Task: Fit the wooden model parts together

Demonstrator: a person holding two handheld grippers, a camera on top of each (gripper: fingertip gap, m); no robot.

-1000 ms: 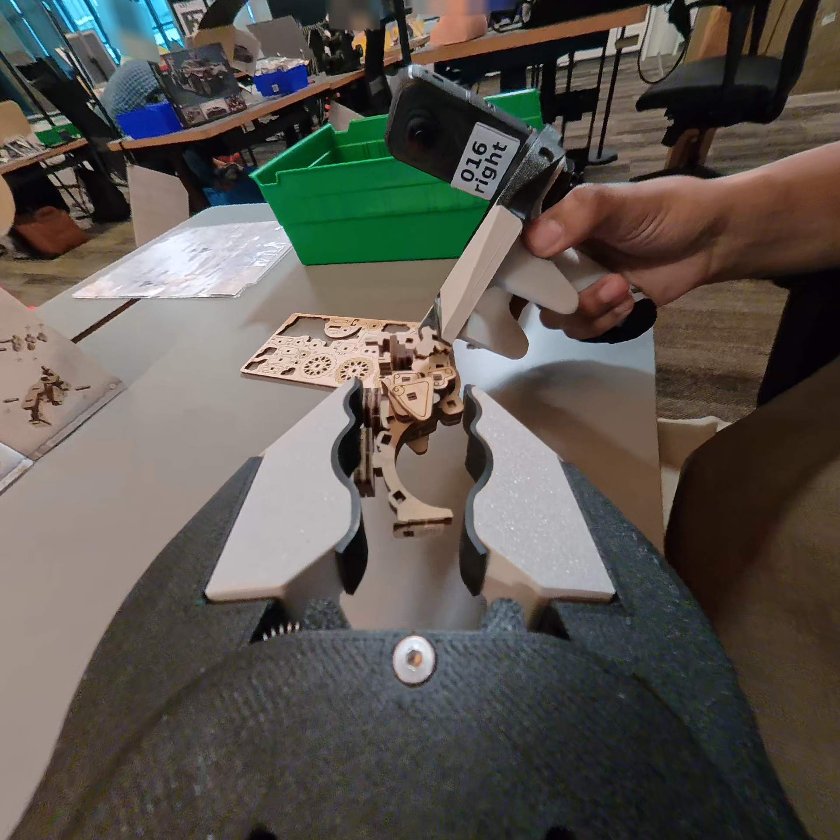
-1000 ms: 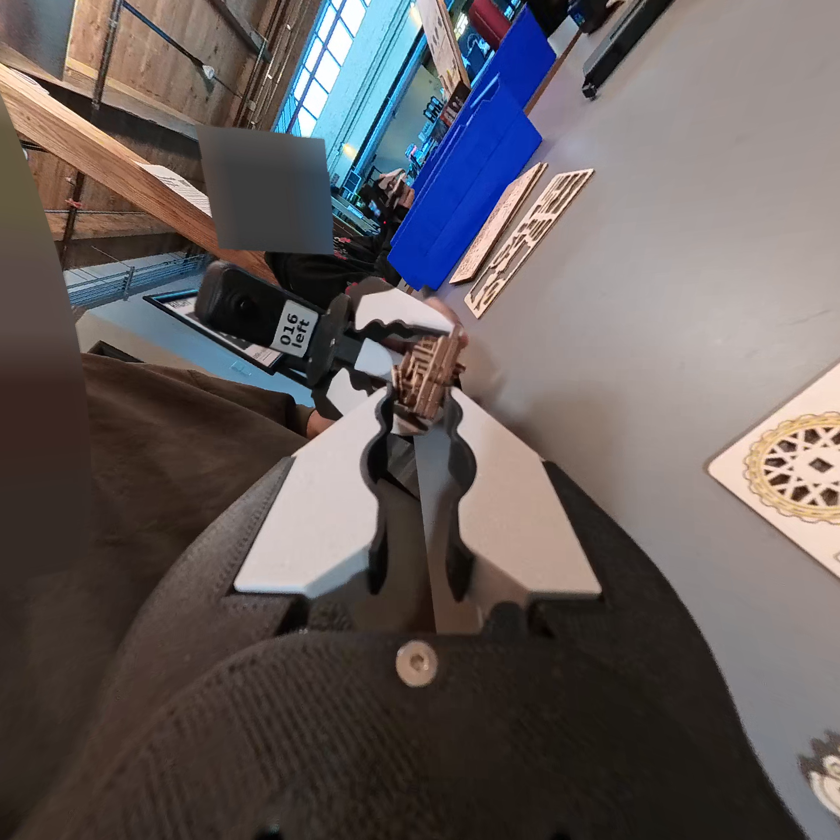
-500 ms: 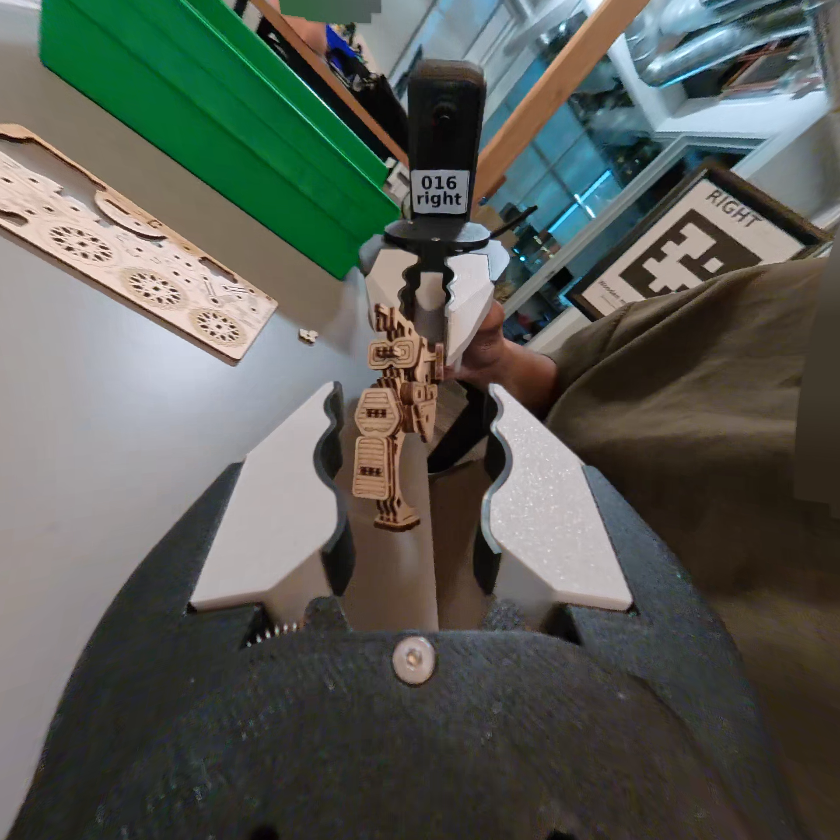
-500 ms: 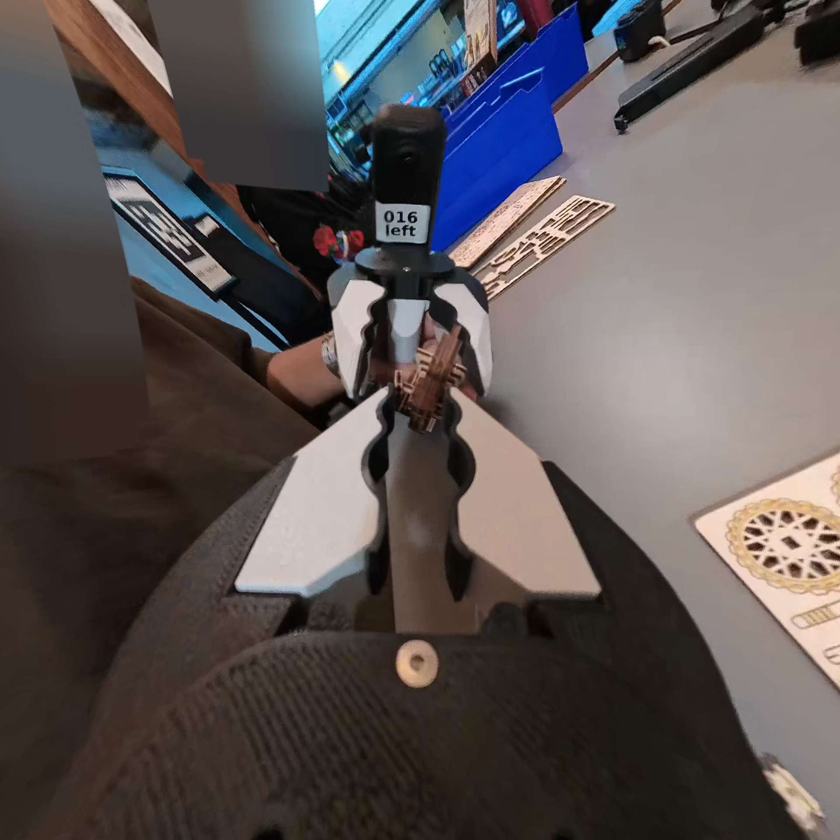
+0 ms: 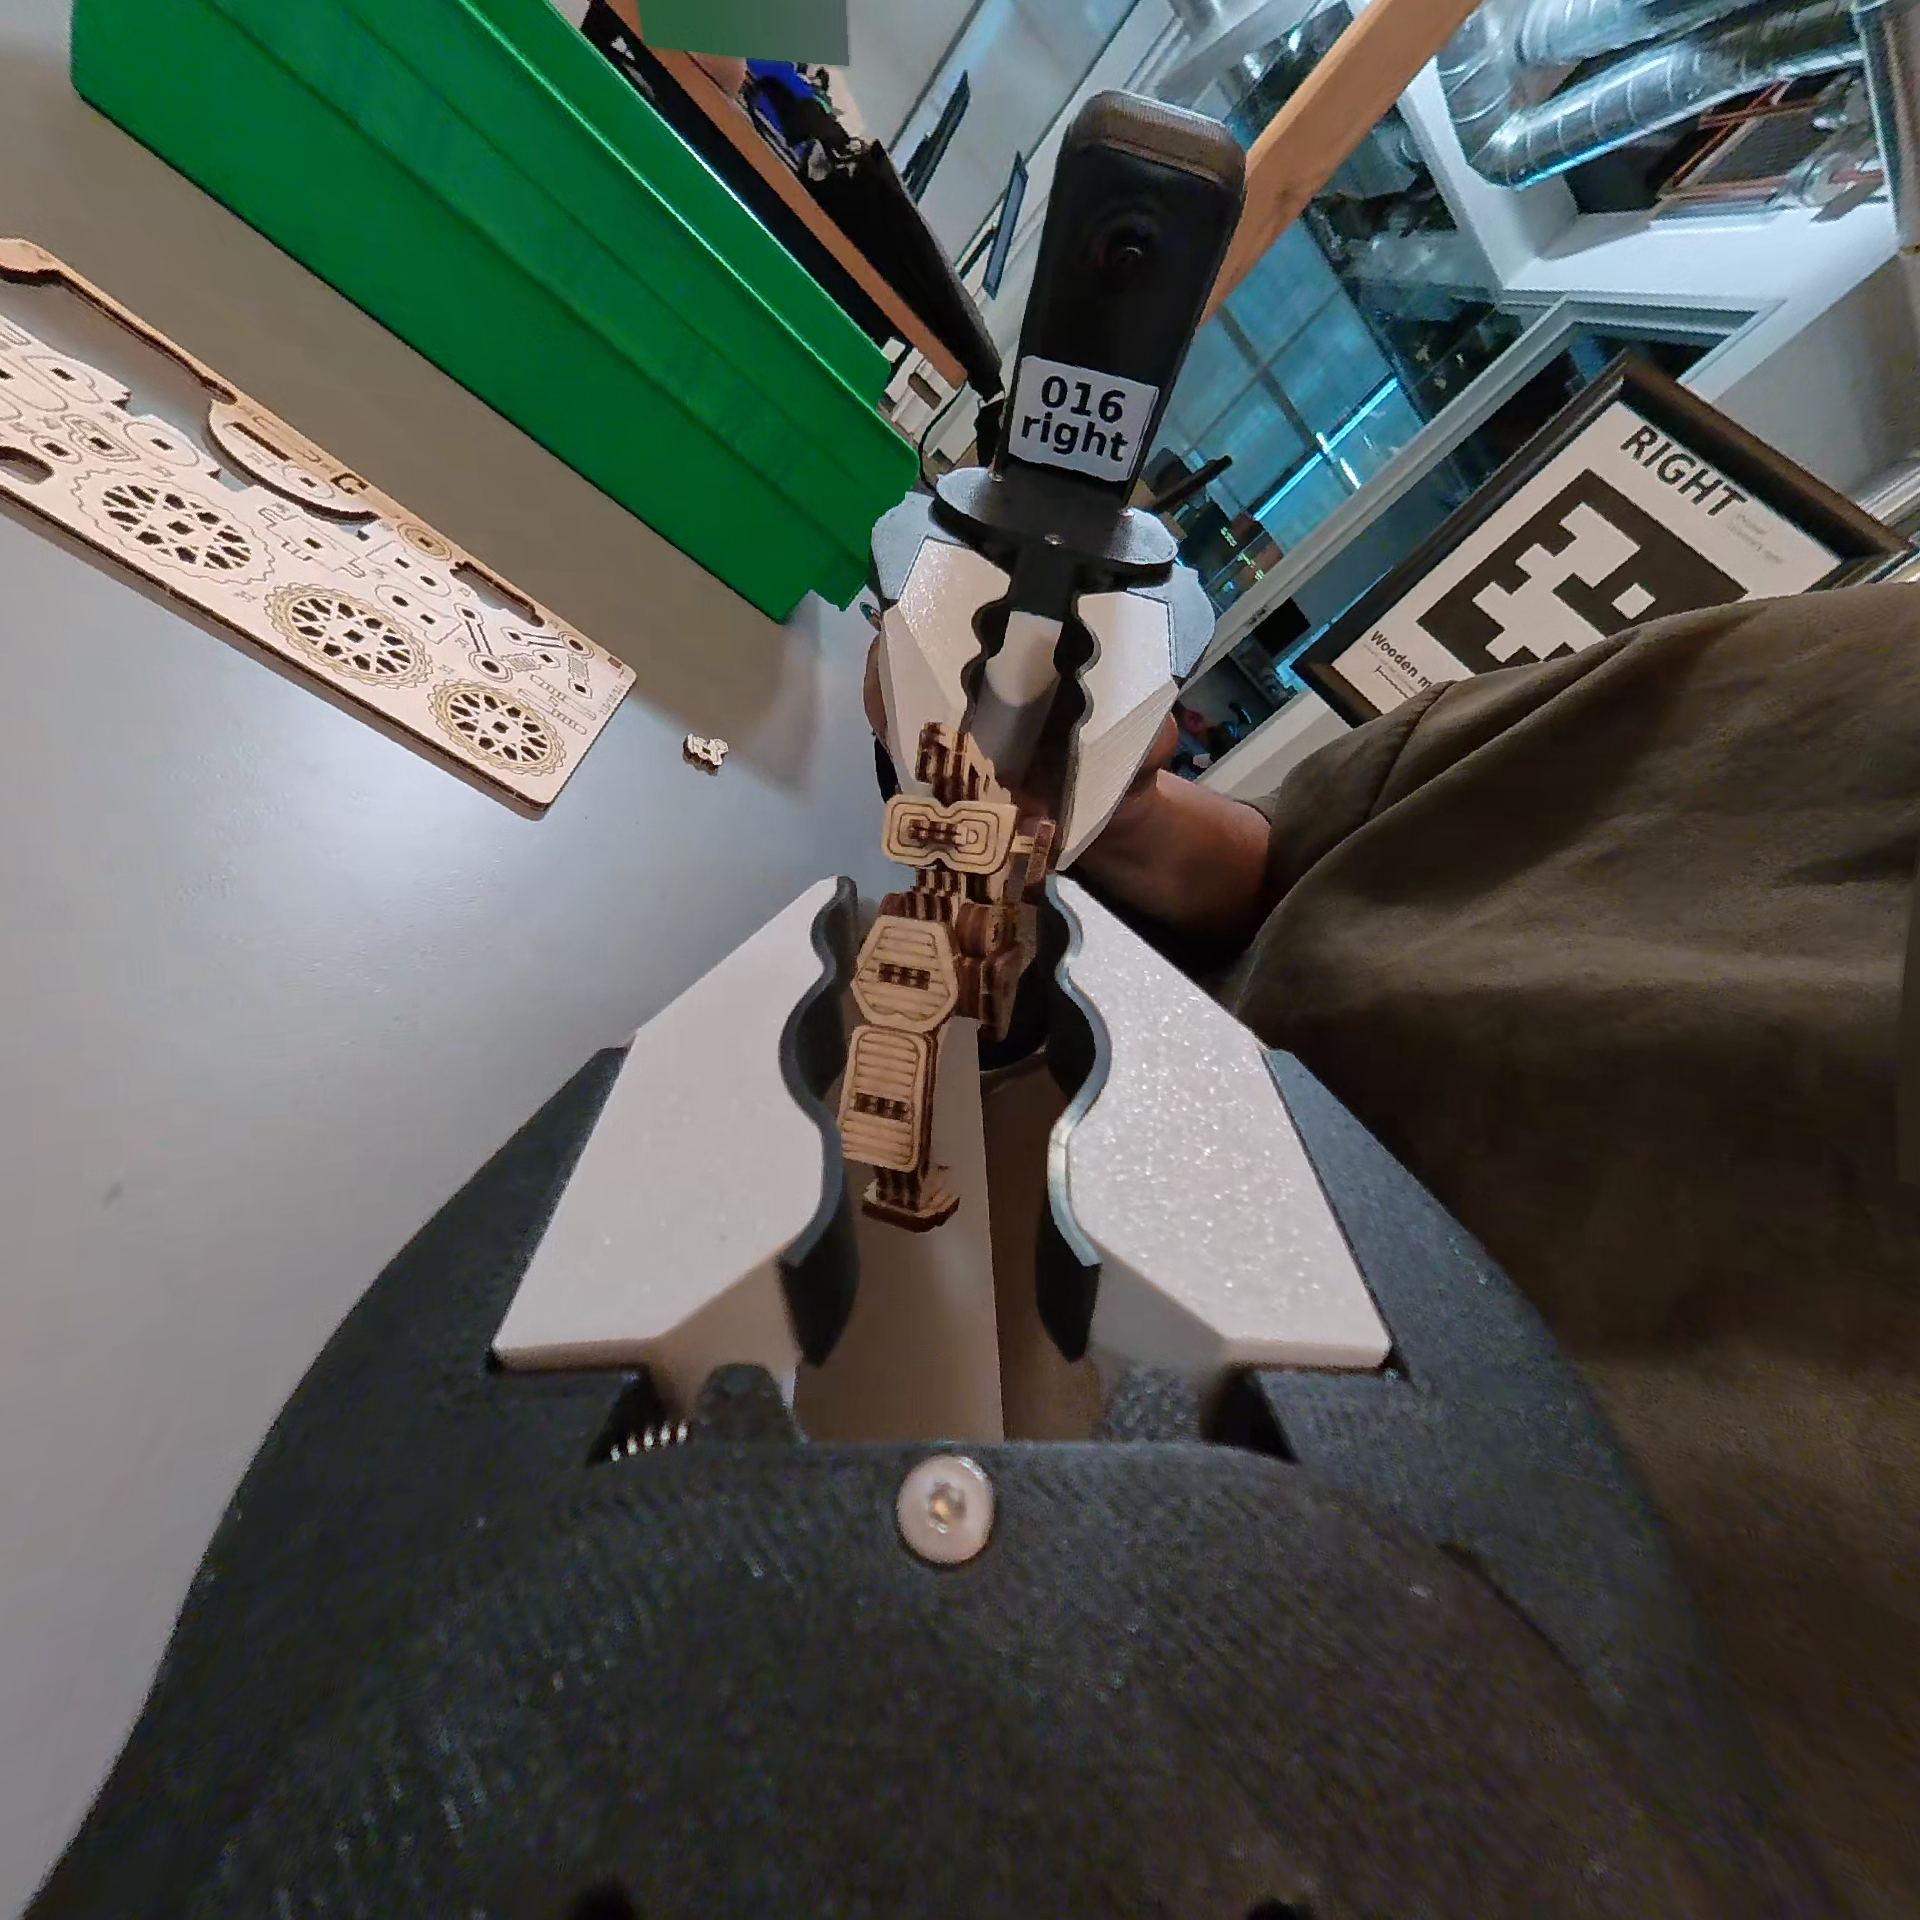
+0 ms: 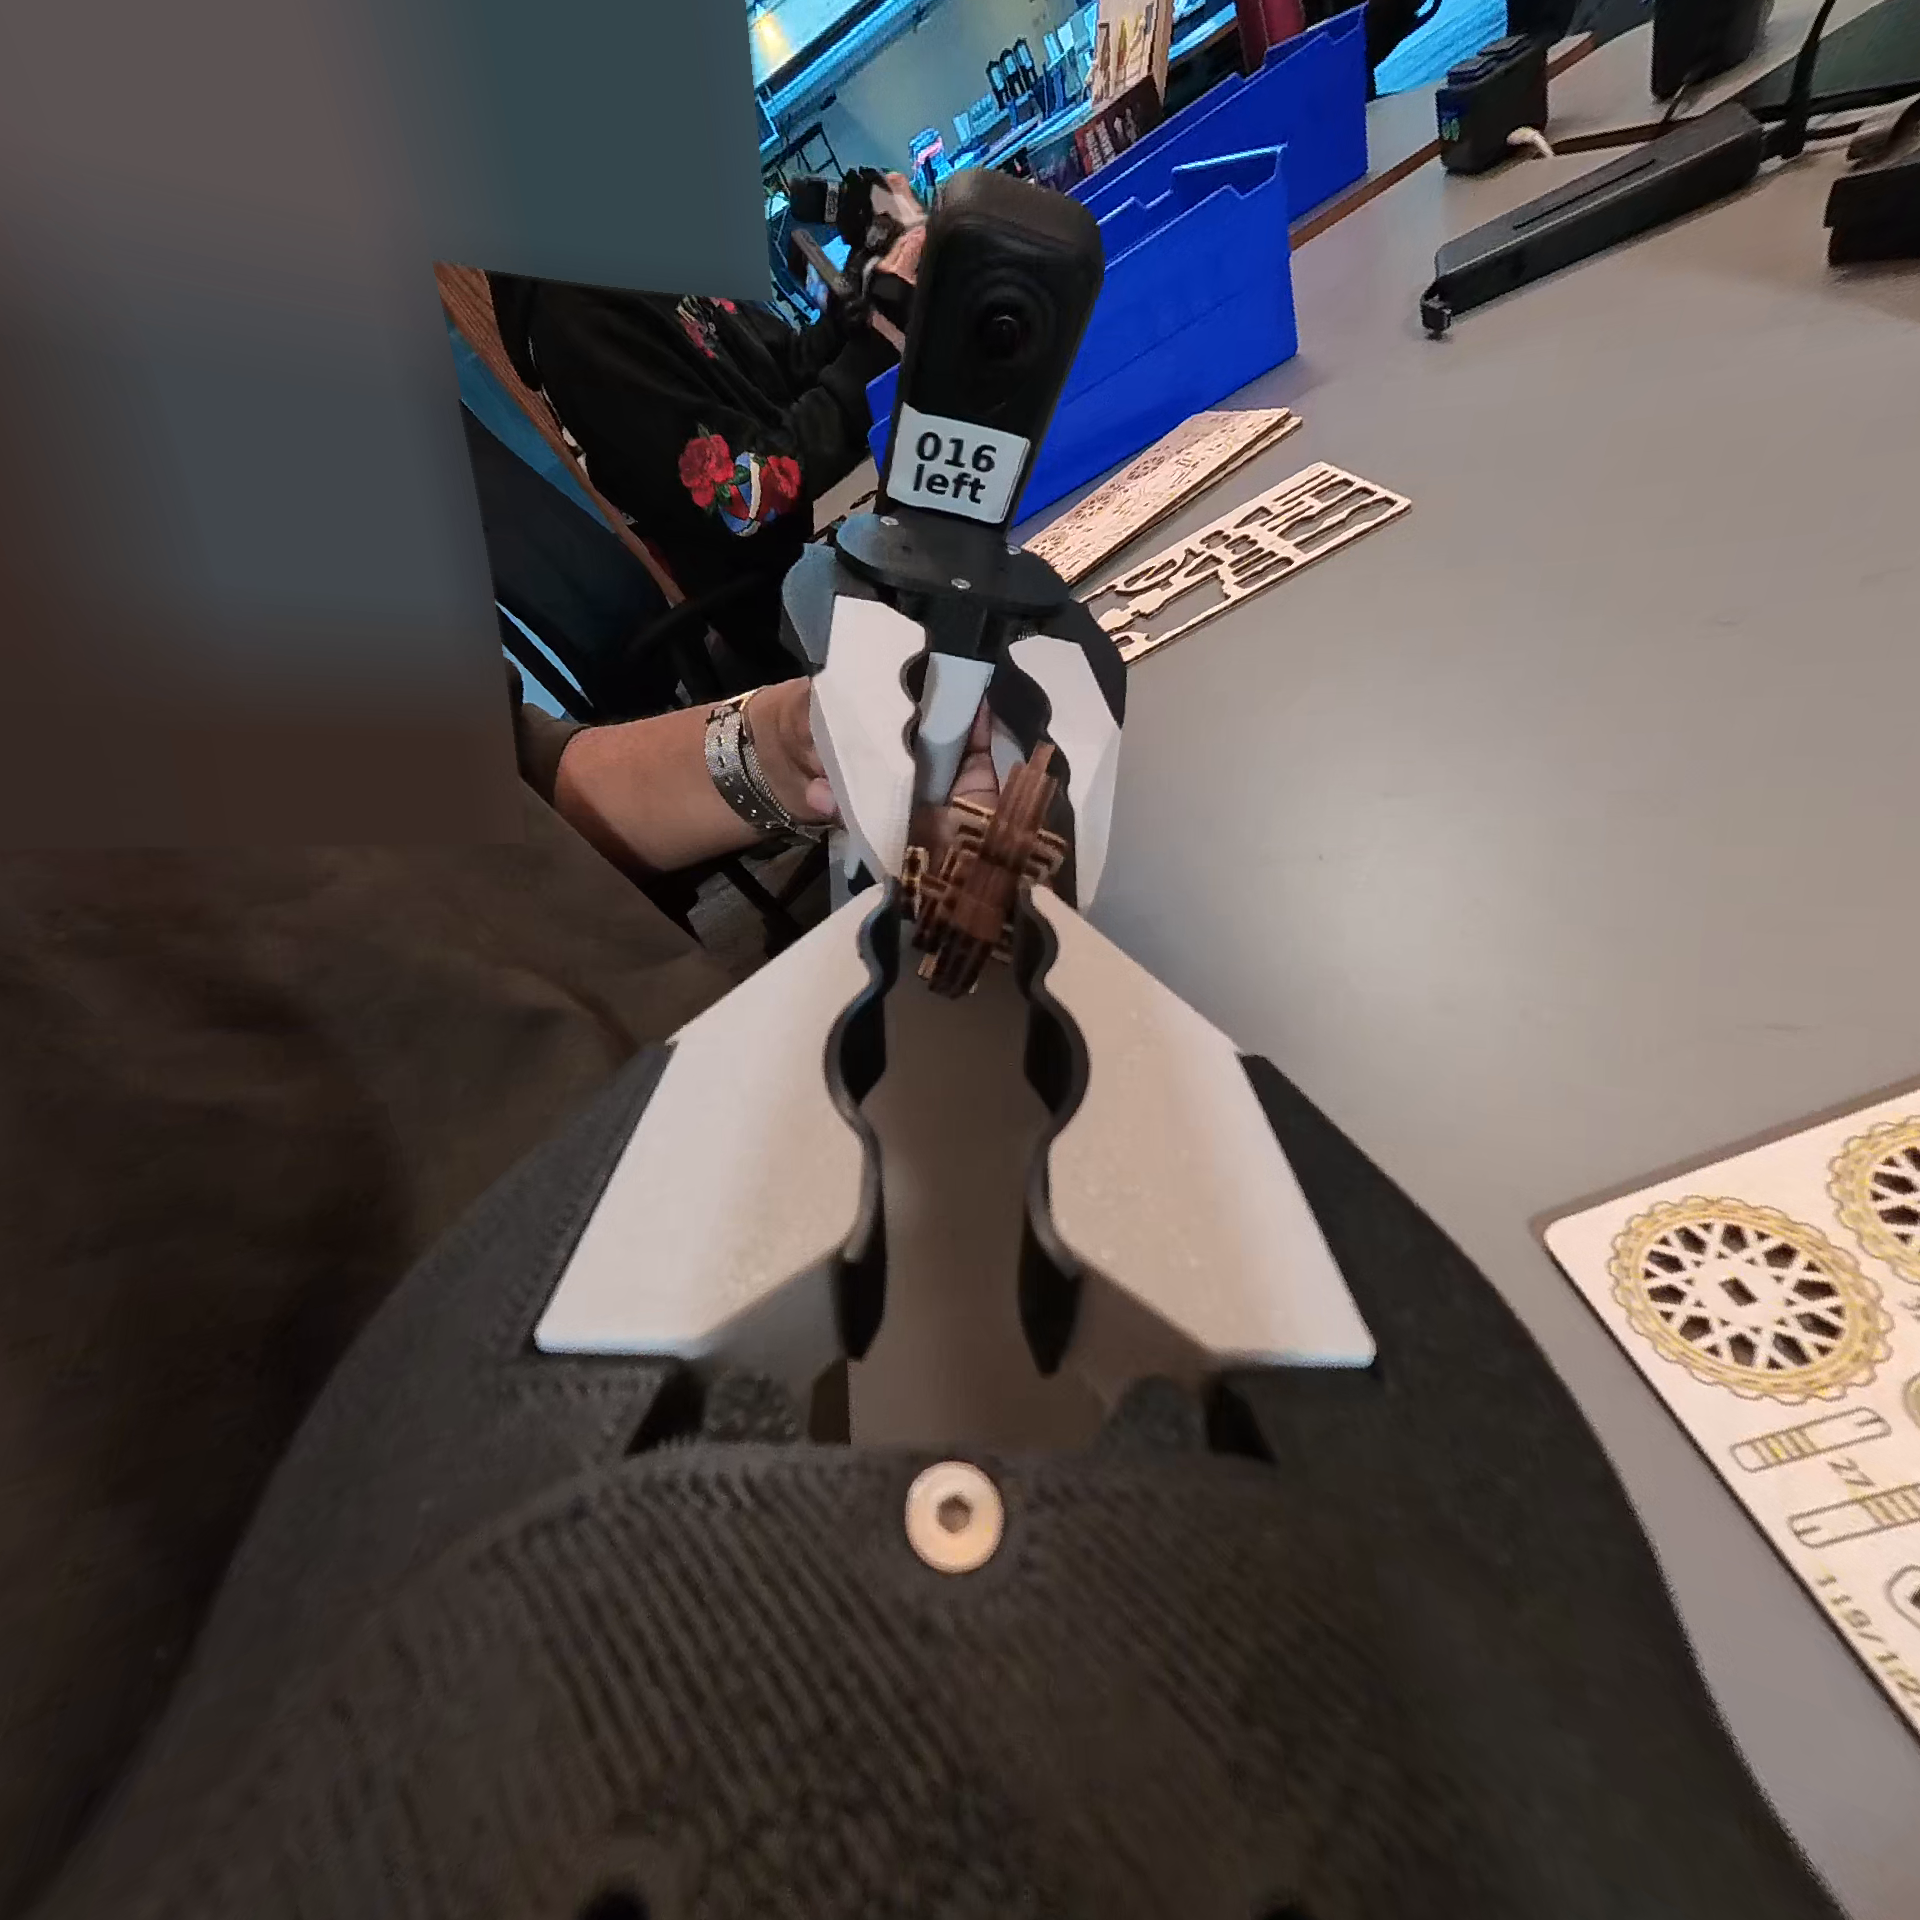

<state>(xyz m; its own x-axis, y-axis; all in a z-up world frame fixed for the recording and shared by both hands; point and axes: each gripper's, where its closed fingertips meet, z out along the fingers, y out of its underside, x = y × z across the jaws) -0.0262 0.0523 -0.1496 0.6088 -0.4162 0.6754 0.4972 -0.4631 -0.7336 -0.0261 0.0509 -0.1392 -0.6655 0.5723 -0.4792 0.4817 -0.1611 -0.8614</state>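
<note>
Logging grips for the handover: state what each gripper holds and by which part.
Wooden model: right gripper pinches its far upper end. Left gripper brackets its middle; contact cannot be told.

Grey table [image 5: 260, 987] lies bare leftward as far as the parts sheet [image 5: 312, 582] and green bin [image 5: 499, 260]; person's torso [image 5: 1610, 1039] blocks the right.
</note>
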